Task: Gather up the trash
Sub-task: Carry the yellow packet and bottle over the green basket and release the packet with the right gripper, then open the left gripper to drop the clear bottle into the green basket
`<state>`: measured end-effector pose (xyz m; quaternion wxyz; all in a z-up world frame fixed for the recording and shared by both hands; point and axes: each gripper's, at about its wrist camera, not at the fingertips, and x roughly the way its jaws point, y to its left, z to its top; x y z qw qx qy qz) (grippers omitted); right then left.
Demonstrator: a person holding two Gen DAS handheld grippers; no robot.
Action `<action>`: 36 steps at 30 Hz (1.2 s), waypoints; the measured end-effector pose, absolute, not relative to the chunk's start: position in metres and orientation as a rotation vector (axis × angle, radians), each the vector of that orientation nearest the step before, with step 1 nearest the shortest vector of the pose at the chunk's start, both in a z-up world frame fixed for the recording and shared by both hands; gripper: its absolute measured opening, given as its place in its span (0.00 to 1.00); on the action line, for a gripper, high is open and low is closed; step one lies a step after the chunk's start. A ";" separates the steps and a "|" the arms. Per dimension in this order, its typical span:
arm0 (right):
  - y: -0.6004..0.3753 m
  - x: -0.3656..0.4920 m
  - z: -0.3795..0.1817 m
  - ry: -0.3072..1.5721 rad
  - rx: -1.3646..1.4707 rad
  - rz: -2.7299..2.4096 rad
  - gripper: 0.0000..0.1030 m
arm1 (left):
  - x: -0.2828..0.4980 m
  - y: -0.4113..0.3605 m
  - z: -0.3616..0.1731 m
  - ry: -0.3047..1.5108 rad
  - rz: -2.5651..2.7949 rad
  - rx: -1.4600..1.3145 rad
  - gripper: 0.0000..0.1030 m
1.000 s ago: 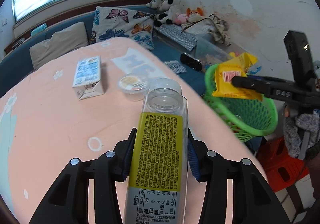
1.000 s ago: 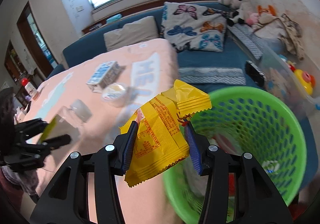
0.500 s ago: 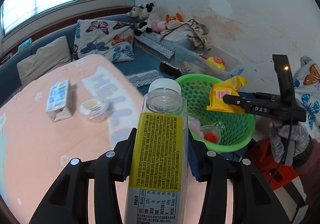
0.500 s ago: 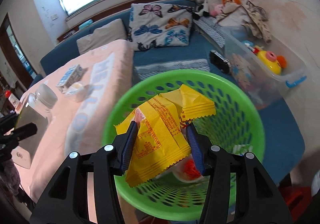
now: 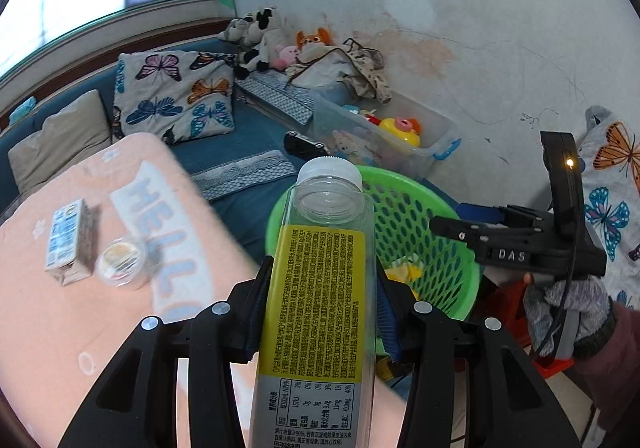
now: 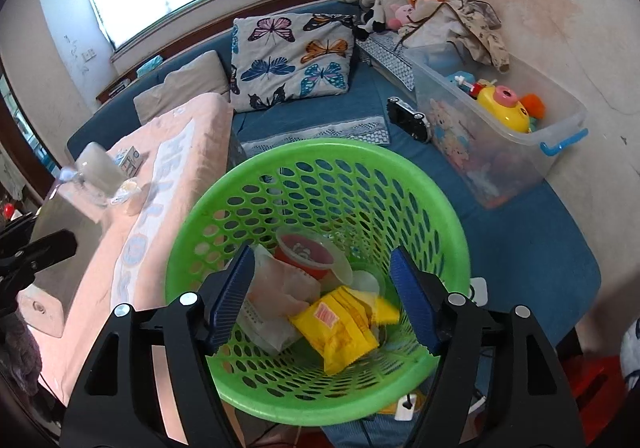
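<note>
My left gripper (image 5: 318, 312) is shut on a clear plastic bottle (image 5: 320, 288) with a yellow label, held at the table's edge just before the green basket (image 5: 420, 215). My right gripper (image 6: 322, 296) is open and empty above the green basket (image 6: 320, 163). A yellow snack packet (image 6: 340, 328) lies inside the basket with a red cup (image 6: 308, 252) and white wrappers. The right gripper also shows in the left wrist view (image 5: 452, 224). The bottle shows blurred in the right wrist view (image 6: 92, 171).
A milk carton (image 5: 68, 240) and a small clear lidded cup (image 5: 122, 260) sit on the pink table (image 5: 60, 328). A blue sofa with butterfly cushions (image 5: 176, 99) lies behind. A clear toy box (image 6: 500, 127) stands by the wall. A red stool (image 6: 592, 384) is below right.
My right gripper opened and the yellow packet dropped into the basket. My left gripper carried the bottle rightward, closer to the basket.
</note>
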<state>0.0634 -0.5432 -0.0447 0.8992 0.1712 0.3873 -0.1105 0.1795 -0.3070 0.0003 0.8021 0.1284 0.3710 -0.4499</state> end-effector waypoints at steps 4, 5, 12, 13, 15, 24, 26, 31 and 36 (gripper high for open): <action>-0.547 0.052 -0.040 0.784 0.355 -0.225 0.71 | 0.176 -0.330 -0.002 0.803 -0.984 0.281 0.43; -0.549 0.049 -0.039 0.780 0.354 -0.226 0.72 | 0.175 -0.336 -0.005 0.809 -0.990 0.283 0.43; -0.557 0.030 -0.034 0.749 0.357 -0.243 0.73 | 0.167 -0.375 -0.020 0.862 -1.009 0.283 0.43; -0.559 0.027 -0.034 0.744 0.365 -0.246 0.73 | 0.167 -0.380 -0.022 0.866 -1.010 0.285 0.43; -0.563 0.021 -0.032 0.738 0.371 -0.252 0.73 | 0.166 -0.388 -0.026 0.873 -1.013 0.290 0.43; -0.572 0.004 -0.029 0.717 0.399 -0.263 0.73 | 0.157 -0.401 -0.030 0.880 -1.037 0.284 0.62; -0.570 0.003 -0.029 0.717 0.398 -0.261 0.73 | 0.154 -0.400 -0.028 0.877 -1.042 0.290 0.64; -0.558 0.006 -0.021 0.706 0.378 -0.232 0.73 | 0.156 -0.379 -0.018 0.845 -1.014 0.300 0.66; -0.538 0.018 -0.010 0.692 0.348 -0.187 0.74 | 0.168 -0.344 -0.008 0.827 -0.949 0.278 0.66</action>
